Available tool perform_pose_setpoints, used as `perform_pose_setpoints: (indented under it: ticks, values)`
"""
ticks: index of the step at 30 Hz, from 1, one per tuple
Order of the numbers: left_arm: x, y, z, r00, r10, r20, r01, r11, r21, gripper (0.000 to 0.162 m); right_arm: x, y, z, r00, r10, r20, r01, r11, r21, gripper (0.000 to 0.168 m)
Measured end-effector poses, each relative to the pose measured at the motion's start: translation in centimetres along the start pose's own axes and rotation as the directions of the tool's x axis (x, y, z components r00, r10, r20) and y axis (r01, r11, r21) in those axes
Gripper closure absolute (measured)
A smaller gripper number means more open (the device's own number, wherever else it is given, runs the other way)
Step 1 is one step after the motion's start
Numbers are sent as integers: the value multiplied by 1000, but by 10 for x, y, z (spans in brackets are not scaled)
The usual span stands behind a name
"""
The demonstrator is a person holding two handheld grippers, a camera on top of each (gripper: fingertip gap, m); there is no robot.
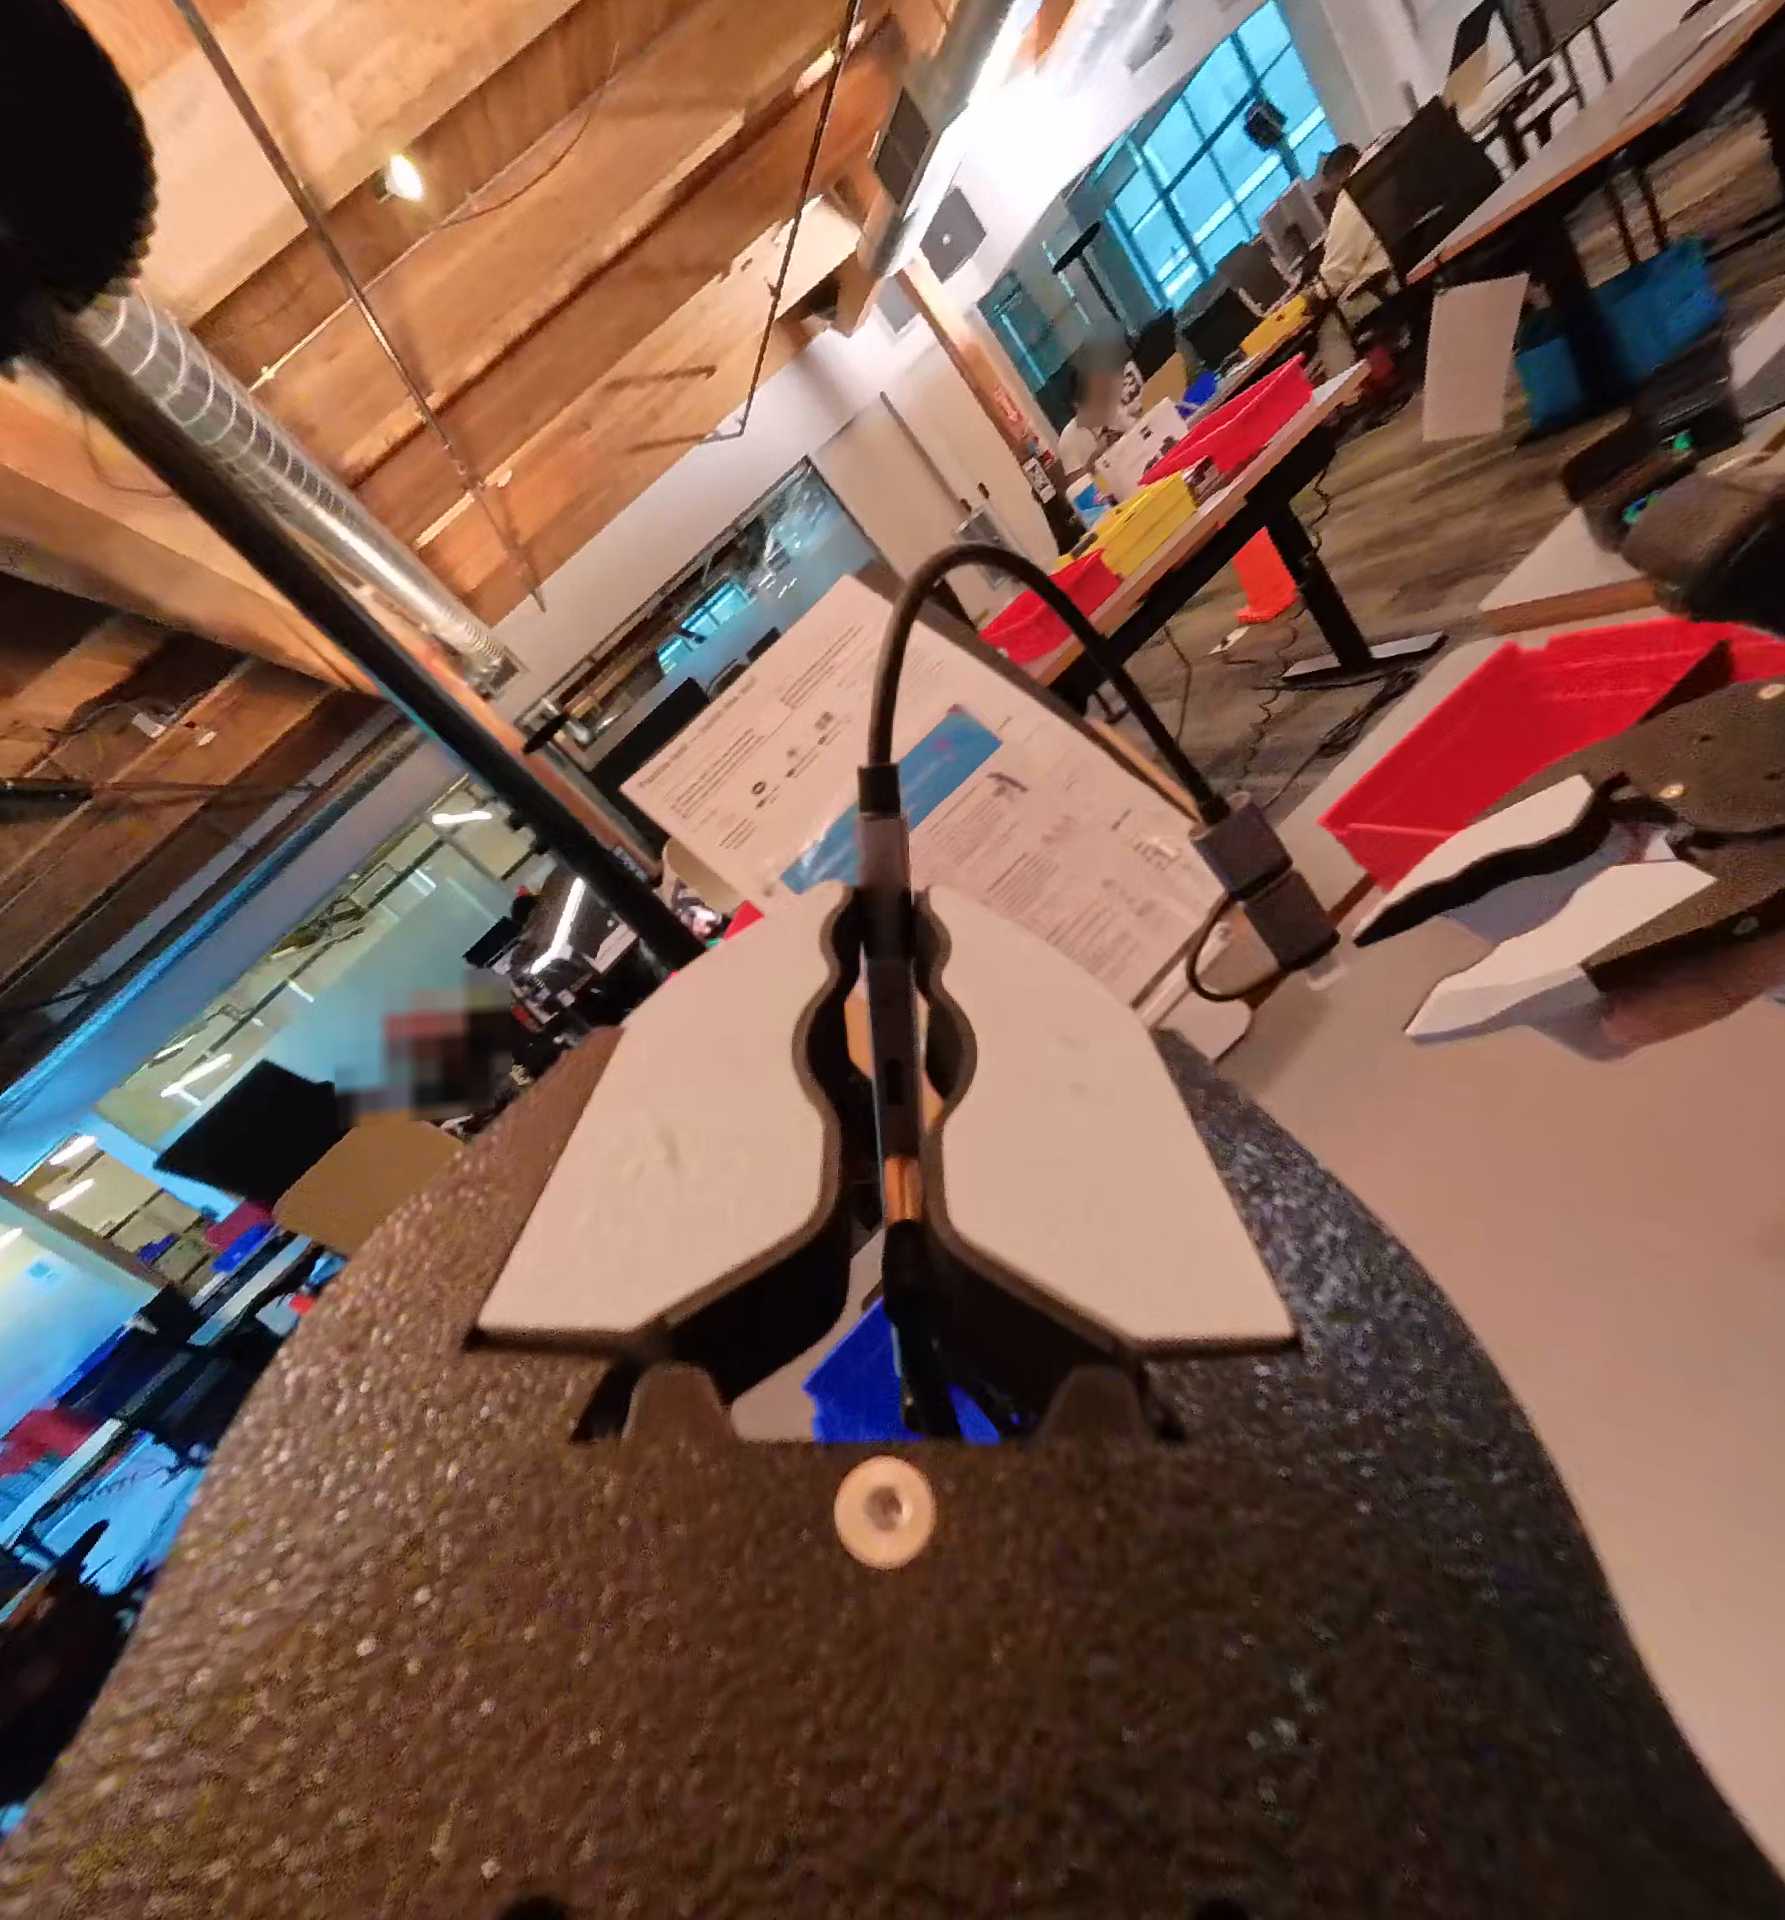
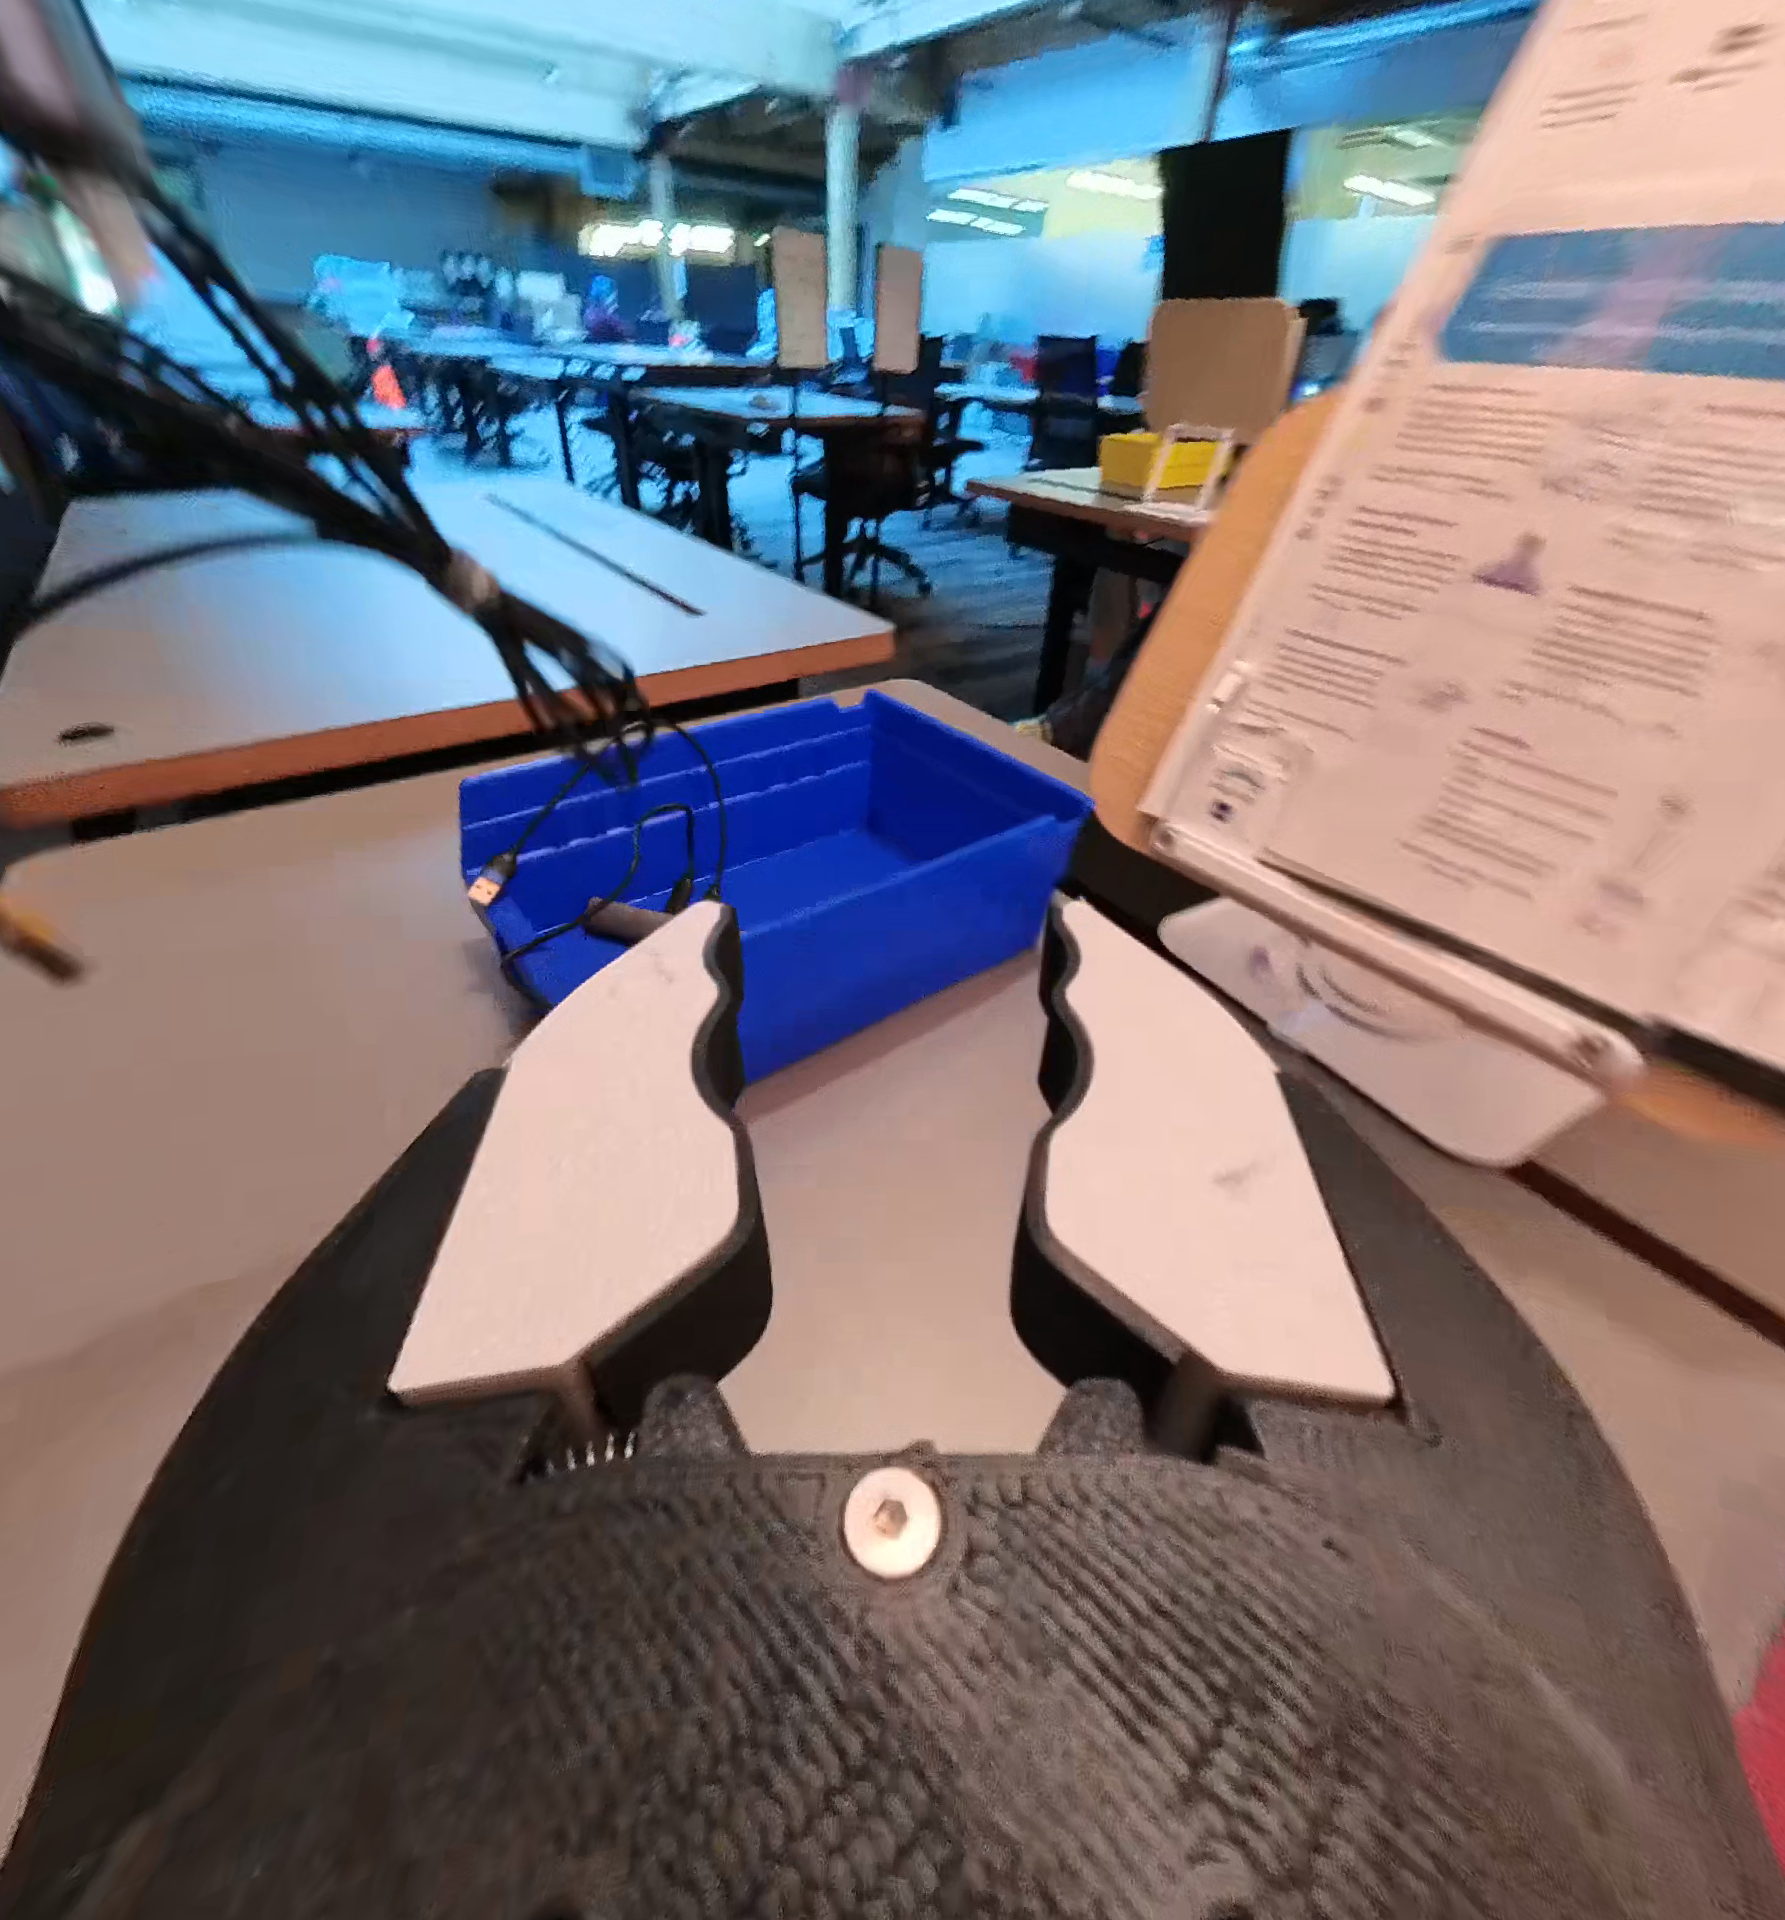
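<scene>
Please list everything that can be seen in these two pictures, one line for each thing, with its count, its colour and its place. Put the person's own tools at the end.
short cable: one, black with grey plug ends, looping up from the left tool to an adapter block
blue bin: one, blue, on the grey table ahead of the right tool
cable in bin: one, black, lying over the bin's near corner
cable bundle: one, black, hanging above the bin
red bin: one, red, on the table beside the sheet stand
instruction sheet: one, white, on a stand
table: one, grey
left tool: one, shut on the short cable
right tool: one, open, empty
</scene>
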State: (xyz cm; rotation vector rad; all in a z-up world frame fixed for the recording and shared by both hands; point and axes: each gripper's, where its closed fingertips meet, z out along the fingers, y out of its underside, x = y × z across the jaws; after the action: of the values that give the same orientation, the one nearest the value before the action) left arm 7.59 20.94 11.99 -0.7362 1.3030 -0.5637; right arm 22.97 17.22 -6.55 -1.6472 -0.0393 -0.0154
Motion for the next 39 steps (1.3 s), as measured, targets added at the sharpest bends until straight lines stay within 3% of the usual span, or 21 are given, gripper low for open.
perform_pose_setpoints:
  ticks: [1,4,6,11,14,17,19,23,27,32,37,39]
  values:
    - [20,-2,9,999,20,-25,-20,1000,7,153,9,3,-20,999,29,-37,-29,999,14,113]
    - [86,2,40,986,120,-120,-116,992,43,153,41,15,-83,981,68,-183,-65,998,24,113]
    - [134,8,57,959,206,-193,-185,975,124,153,48,19,-122,980,48,-192,-43,999,28,109]
    - [236,39,74,847,476,-235,-410,868,280,152,-12,24,-181,987,-111,119,106,993,51,96]
    - [287,56,72,700,691,-182,-615,712,340,152,-17,32,-194,986,-142,85,136,988,73,98]
    - [324,71,70,532,836,-133,-771,544,332,152,-30,44,-185,986,-58,154,48,997,66,103]
    - [334,74,70,508,855,-103,-800,513,310,153,-42,63,-174,977,-77,198,79,997,0,106]
    - [339,69,70,518,853,-68,-805,513,299,152,-47,95,-150,972,-179,149,199,970,-137,111]
    - [338,67,69,500,866,-31,-823,486,293,152,-53,92,-141,972,-189,139,204,973,-104,123]
    - [334,65,60,510,860,27,-822,478,310,151,-54,84,-141,981,-57,184,61,998,-15,144]
    - [334,70,57,499,866,34,-828,464,314,150,-57,89,-138,977,-53,209,56,998,-12,144]
    - [334,71,56,505,863,37,-823,467,324,143,-58,90,-139,974,-44,224,46,999,-2,144]
